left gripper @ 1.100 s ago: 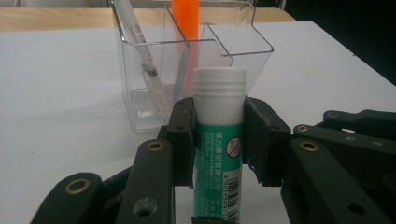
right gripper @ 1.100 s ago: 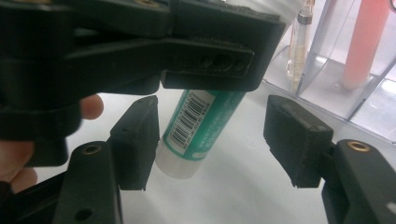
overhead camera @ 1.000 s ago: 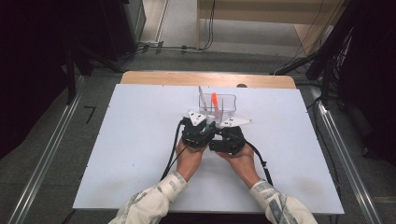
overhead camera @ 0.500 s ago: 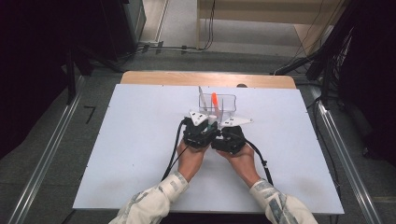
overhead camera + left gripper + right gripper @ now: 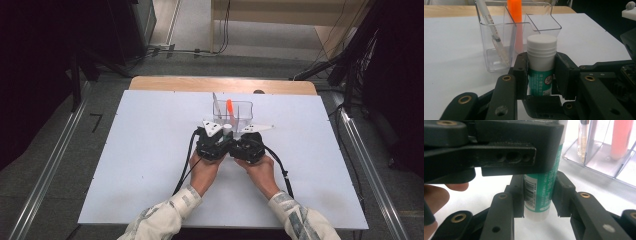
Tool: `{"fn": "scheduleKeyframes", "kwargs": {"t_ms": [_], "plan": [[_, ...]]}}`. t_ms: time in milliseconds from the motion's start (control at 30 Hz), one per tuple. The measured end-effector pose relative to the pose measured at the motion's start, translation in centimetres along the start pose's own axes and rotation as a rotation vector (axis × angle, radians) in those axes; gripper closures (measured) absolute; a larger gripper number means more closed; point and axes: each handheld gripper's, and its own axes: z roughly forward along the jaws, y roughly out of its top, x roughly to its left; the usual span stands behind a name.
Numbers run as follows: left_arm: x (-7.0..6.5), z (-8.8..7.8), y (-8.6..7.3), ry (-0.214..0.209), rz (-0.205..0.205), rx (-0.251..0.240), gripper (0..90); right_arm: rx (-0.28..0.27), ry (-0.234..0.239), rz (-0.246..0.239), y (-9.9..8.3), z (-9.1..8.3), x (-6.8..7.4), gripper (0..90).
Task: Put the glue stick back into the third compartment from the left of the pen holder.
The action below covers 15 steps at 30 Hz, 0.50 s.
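A glue stick (image 5: pixel 541 62) with a white cap and green label stands upright just in front of a clear organiser (image 5: pixel 499 50). My left gripper (image 5: pixel 541 67) is shut on its upper body, below the cap. My right gripper (image 5: pixel 539 192) has just been closing with the stick between its jaws, and its pads now press the lower part of the glue stick (image 5: pixel 539 195). From above, the left gripper (image 5: pixel 223 134) and right gripper (image 5: pixel 239 136) sit side by side at the glue stick (image 5: pixel 227 129), with the organiser (image 5: pixel 242 107) just beyond them.
The organiser holds an orange marker (image 5: pixel 229 106) in its middle cell and a clear pen (image 5: pixel 215 102) leaning in its left cell. The white table top (image 5: pixel 125 165) spreads wide on both sides. A wooden edge (image 5: pixel 175 83) runs along the far side.
The right gripper's jaws have narrowed onto the glue stick. Both hands stay almost where they were, and the organiser has not moved.
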Motion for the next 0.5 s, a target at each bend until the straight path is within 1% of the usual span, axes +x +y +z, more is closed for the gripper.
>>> {"fn": "scheduleKeyframes", "kwargs": {"t_ms": [67,100,167,233,267,300,367,433,467,500], "plan": [[0.1,-0.2,0.0,-0.004,0.004,-0.002,62.8,-0.004,0.003,-0.002,0.0,0.0,0.0,63.4],[0.1,-0.3,0.0,-0.006,0.004,-0.006,60.1,-0.002,-0.003,-0.003,0.0,0.0,0.0,63.5],[0.3,-0.6,0.1,-0.01,0.001,-0.013,58.4,0.001,-0.006,0.003,0.0,0.0,-0.2,63.5],[0.5,-0.9,0.2,-0.012,0.001,-0.019,54.6,-0.005,-0.016,0.007,0.0,-0.2,-0.4,63.5],[0.6,-1.1,0.2,-0.01,0.002,-0.019,53.7,-0.013,-0.022,0.011,0.0,-0.3,-0.5,63.5],[0.7,-1.2,0.2,-0.008,0.003,-0.02,50.2,-0.02,-0.028,0.014,0.1,-0.4,-0.6,63.5],[1.1,-1.6,0.0,-0.007,0.007,-0.021,48.3,-0.036,-0.037,0.016,0.2,-0.7,-0.9,63.5],[1.5,-1.9,-0.2,-0.001,0.006,-0.019,44.1,-0.054,-0.045,0.022,0.3,-1.0,-1.1,63.5],[1.7,-1.9,-0.3,0.0,0.005,-0.014,43.8,-0.063,-0.051,0.024,0.4,-1.2,-1.3,63.5],[1.9,-2.0,-0.4,0.0,0.005,-0.006,41.3,-0.072,-0.056,0.028,0.5,-1.4,-1.4,63.5]]}}
